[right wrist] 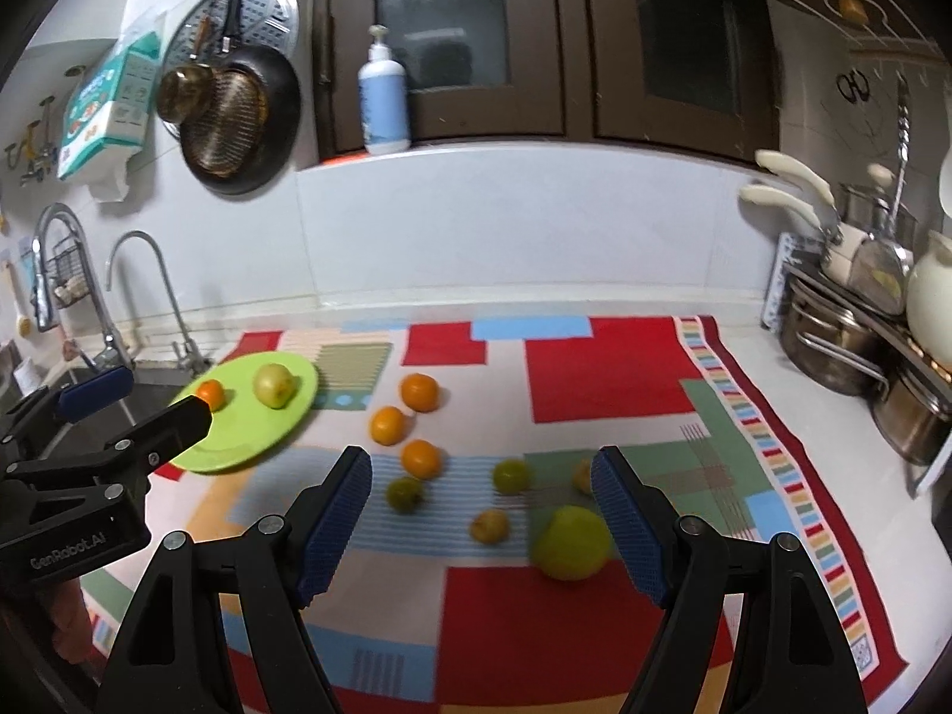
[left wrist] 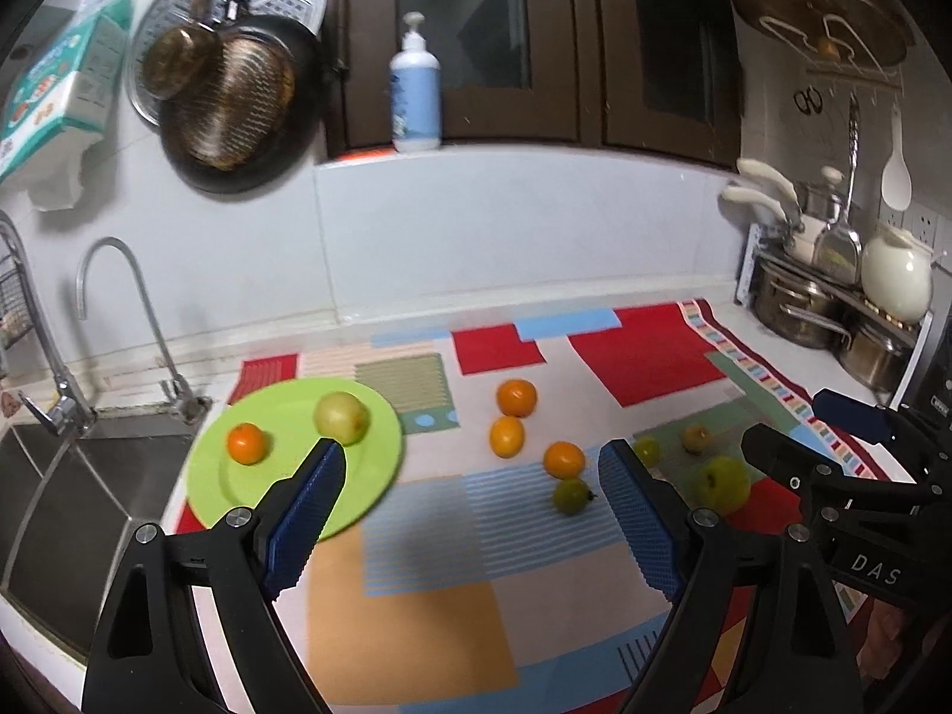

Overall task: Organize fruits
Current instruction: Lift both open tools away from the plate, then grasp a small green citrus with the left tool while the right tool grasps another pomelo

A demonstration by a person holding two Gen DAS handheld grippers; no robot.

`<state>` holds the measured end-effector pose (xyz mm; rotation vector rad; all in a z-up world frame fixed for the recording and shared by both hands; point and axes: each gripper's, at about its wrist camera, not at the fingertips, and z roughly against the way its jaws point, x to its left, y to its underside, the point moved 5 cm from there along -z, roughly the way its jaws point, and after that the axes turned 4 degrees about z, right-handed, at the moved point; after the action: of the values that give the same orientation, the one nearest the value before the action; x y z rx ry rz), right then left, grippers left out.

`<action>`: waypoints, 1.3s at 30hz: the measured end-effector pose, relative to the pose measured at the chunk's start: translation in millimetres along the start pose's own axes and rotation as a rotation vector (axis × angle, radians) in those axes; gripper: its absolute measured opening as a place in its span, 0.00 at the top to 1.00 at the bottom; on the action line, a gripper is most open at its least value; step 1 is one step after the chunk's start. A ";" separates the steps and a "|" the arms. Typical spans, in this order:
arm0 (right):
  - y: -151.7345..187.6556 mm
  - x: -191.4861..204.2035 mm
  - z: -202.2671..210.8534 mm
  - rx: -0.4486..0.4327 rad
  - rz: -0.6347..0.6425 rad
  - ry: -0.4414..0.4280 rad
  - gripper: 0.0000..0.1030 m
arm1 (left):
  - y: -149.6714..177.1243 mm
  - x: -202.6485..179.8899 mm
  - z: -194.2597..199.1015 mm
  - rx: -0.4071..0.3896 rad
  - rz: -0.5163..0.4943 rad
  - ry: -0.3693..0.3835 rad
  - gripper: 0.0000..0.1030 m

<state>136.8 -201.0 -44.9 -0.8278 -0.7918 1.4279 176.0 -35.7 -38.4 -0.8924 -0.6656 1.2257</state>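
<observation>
A lime-green plate (left wrist: 285, 476) (right wrist: 238, 434) lies at the mat's left end and holds one orange (left wrist: 246, 443) and a pale apple (left wrist: 341, 418). Three oranges (left wrist: 516, 397) (right wrist: 419, 391) sit mid-mat. Nearer are small green and yellowish fruits (left wrist: 572, 497) (right wrist: 510, 476) and a big green apple (left wrist: 723, 483) (right wrist: 571, 541). My left gripper (left wrist: 473, 455) (right wrist: 146, 407) hovers open by the plate's near edge, nothing between its fingers. My right gripper (right wrist: 482, 467) (left wrist: 803, 434) is open above the small fruits, with the big apple beside its right finger (right wrist: 625, 511), untouched.
A patchwork mat (right wrist: 595, 369) covers the counter. A steel sink (left wrist: 89, 476) with a tap (left wrist: 119, 309) lies left of the plate. Stacked pots (right wrist: 833, 345) and a white kettle (left wrist: 895, 279) stand at the right. A soap bottle (left wrist: 415, 89) is on the sill, and pans (left wrist: 238, 101) hang on the wall.
</observation>
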 end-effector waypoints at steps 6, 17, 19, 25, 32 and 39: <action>16.0 -21.1 -13.7 0.056 -0.027 0.032 0.25 | 12.3 -17.9 -26.1 0.061 -0.021 0.033 0.15; 44.4 -40.8 -47.0 0.170 -0.051 0.046 0.26 | 31.7 -39.3 -75.5 0.173 -0.062 0.083 0.16; 50.5 -42.7 -55.1 0.197 -0.052 0.043 0.26 | 35.1 -41.3 -84.8 0.195 -0.067 0.089 0.17; 62.0 -48.0 -75.1 0.246 -0.065 0.038 0.26 | 45.6 -48.7 -114.6 0.256 -0.094 0.103 0.22; 69.6 -52.5 -94.9 0.291 -0.084 0.026 0.32 | 52.7 -54.1 -137.5 0.307 -0.111 0.128 0.34; 76.0 -52.6 -105.2 0.319 -0.099 0.002 0.40 | 53.3 -64.3 -151.9 0.332 -0.117 0.160 0.50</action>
<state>188.7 -256.6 -162.4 -0.5379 -0.5750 1.4181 261.0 -126.0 -159.6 -0.6561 -0.3664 1.1066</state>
